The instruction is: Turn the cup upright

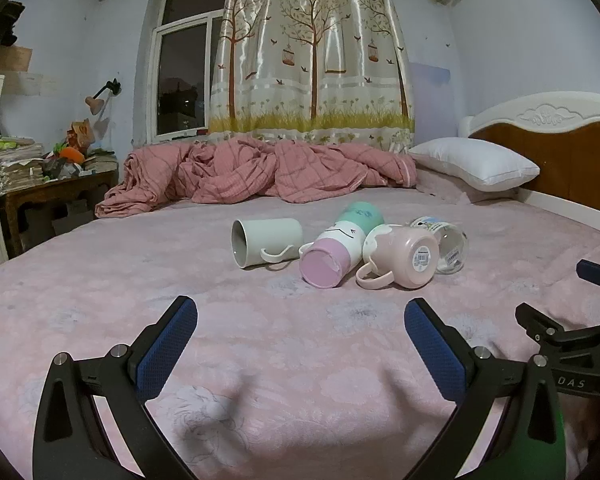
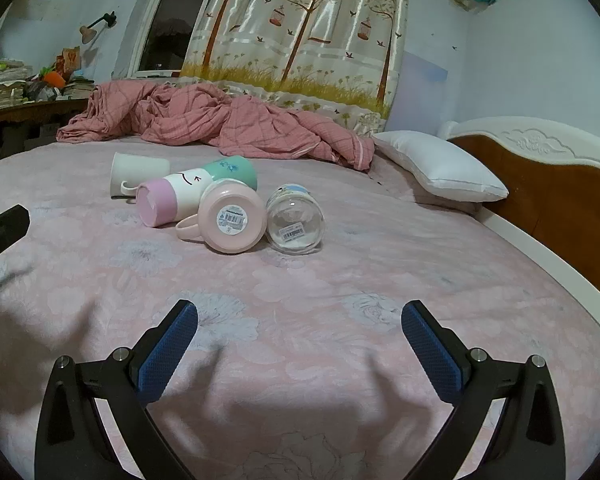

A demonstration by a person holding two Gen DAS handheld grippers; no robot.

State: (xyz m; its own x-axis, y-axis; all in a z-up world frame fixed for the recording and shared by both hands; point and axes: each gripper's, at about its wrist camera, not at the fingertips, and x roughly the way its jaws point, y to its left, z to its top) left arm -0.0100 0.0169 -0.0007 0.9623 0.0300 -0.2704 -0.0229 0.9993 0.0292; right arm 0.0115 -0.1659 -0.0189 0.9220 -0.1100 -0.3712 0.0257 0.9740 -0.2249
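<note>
Several cups lie on their sides on the pink bedspread (image 1: 140, 280). A white mug (image 1: 266, 242) (image 2: 140, 174) lies at the left with its mouth facing left. A pink, white and green tumbler (image 1: 340, 246) (image 2: 188, 192) lies beside it. A pink mug (image 1: 404, 256) (image 2: 232, 220) shows its labelled base. A clear glass (image 1: 448, 246) (image 2: 296, 218) lies at the right. My left gripper (image 1: 300, 316) is open and empty, short of the cups. My right gripper (image 2: 300, 320) is open and empty, also short of them.
A crumpled pink quilt (image 1: 260, 172) lies behind the cups, a white pillow (image 1: 476, 164) and headboard (image 1: 560, 140) at the right. A cluttered wooden desk (image 1: 56, 184) stands at the left. The right gripper's body (image 1: 572, 340) shows at the left view's right edge.
</note>
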